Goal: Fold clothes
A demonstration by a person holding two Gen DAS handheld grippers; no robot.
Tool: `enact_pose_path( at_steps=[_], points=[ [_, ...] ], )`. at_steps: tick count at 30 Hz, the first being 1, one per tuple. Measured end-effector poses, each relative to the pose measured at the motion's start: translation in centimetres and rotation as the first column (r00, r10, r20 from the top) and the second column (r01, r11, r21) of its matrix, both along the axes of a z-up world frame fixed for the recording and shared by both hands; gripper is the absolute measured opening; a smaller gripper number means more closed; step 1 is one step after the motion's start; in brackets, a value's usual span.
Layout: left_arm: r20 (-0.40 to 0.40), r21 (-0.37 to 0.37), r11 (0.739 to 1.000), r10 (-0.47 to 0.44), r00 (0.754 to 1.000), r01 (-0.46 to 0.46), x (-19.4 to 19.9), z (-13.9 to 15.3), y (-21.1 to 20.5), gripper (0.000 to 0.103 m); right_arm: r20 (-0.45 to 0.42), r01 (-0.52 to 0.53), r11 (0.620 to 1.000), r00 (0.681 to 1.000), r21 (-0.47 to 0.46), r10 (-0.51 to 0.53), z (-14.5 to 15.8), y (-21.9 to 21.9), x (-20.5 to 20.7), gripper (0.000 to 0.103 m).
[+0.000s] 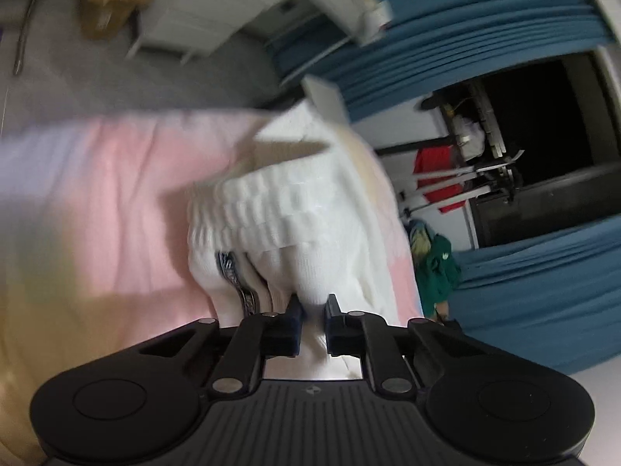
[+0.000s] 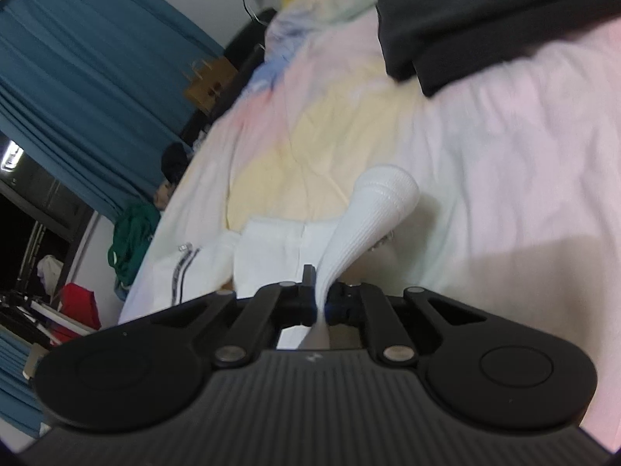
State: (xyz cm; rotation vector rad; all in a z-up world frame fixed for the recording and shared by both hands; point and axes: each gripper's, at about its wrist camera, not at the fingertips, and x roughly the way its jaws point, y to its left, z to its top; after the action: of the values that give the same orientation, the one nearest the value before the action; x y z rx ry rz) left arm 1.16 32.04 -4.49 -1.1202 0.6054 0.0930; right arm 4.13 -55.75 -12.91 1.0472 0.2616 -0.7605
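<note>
A white knitted garment (image 1: pixel 295 209) with a ribbed band and a patterned drawstring lies bunched on a pastel pink and yellow bed sheet (image 1: pixel 108 202). My left gripper (image 1: pixel 313 303) is shut on a fold of this white garment. In the right wrist view, my right gripper (image 2: pixel 322 287) is shut on a white ribbed cuff or sleeve (image 2: pixel 372 213) that stretches away above the sheet (image 2: pixel 504 147). More white cloth with a striped drawstring (image 2: pixel 217 260) lies on the bed to the left.
A dark garment (image 2: pixel 485 11) lies on the bed at the far right. Blue curtains (image 1: pixel 485 23), a dark window, a rack with red cloth (image 1: pixel 434 171), green clothes (image 1: pixel 438 268) and a cardboard box (image 1: pixel 112 0) stand around the bed.
</note>
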Motion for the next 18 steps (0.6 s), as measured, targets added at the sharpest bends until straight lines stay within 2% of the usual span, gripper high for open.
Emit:
enact_pose_path(
  at_steps=[2, 5, 7, 11, 13, 14, 15, 17, 18],
  points=[
    [0.037, 0.021, 1.000, 0.003, 0.999, -0.003, -1.0, 0.9, 0.0, 0.008, 0.006, 0.014, 1.000, 1.000, -0.015, -0.014, 0.5, 0.2, -0.4, 0.006],
    [0.070, -0.030, 0.999, 0.022, 0.997, -0.020, -2.7, 1.5, 0.6, 0.007, 0.022, 0.024, 0.999, 0.999, -0.046, -0.023, 1.5, 0.6, -1.1, 0.006],
    [0.063, -0.089, 0.996, 0.031, 0.998, -0.025, -4.2, 1.3, 1.3, 0.007, 0.028, 0.024, 0.997, 0.999, -0.077, -0.022, 2.2, 1.0, -1.6, 0.006],
    [-0.031, -0.156, 0.987, 0.026, 0.999, -0.031, -4.5, 0.5, 2.6, 0.008, 0.013, 0.003, 0.993, 1.000, -0.121, -0.002, 2.9, 1.7, -1.6, 0.006],
    [-0.079, -0.162, 0.987, 0.003, 0.997, -0.016, -3.7, 0.2, 2.8, 0.010, -0.005, -0.008, 0.991, 1.000, -0.133, 0.008, 3.0, 1.9, -1.4, 0.006],
    [-0.108, -0.163, 0.986, -0.001, 0.994, -0.017, -3.5, 0.0, 2.7, 0.019, -0.014, -0.014, 0.990, 1.000, -0.139, 0.012, 3.1, 1.9, -1.4, 0.006],
    [-0.131, -0.162, 0.987, 0.003, 0.991, -0.025, -3.2, -0.1, 2.7, 0.038, -0.022, -0.020, 0.989, 1.000, -0.145, 0.017, 3.1, 2.0, -1.3, 0.006],
    [-0.180, -0.158, 0.986, 0.018, 0.983, -0.047, -2.5, -0.5, 2.5, 0.058, -0.039, -0.029, 0.988, 0.999, -0.151, 0.023, 3.1, 2.1, -1.1, 0.006],
    [-0.201, -0.159, 0.986, 0.016, 0.980, -0.049, -2.3, -0.7, 2.5, 0.061, -0.045, -0.028, 0.989, 0.999, -0.146, 0.022, 3.0, 2.0, -1.1, 0.006]
  ],
)
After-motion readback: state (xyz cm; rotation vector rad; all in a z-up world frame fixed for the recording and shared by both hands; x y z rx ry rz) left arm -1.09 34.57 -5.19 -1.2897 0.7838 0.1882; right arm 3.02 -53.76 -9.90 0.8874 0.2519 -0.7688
